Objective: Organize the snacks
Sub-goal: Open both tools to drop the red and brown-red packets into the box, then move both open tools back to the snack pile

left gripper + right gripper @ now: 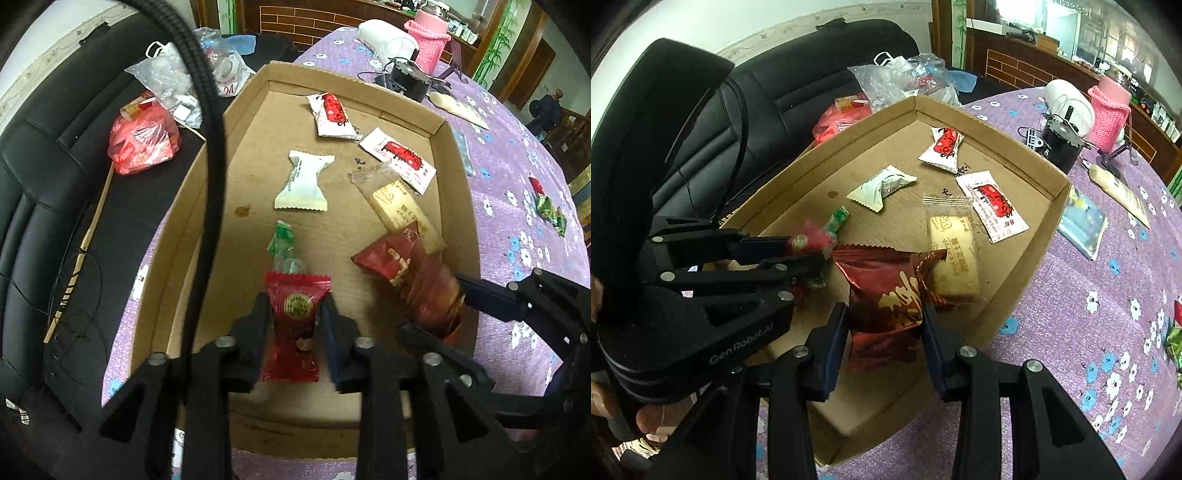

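The left gripper [295,314] is bracketing a red candy [293,325], jaws narrowly parted, contact unclear. The right gripper [884,332] is flanking a dark-red snack packet [886,295] over the cardboard tray [997,144]; grip cannot be confirmed.

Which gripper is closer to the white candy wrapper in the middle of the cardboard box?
Left. The left gripper, around a red candy, sits just before the white candy wrapper. The right gripper, around a dark red packet, is farther aside.
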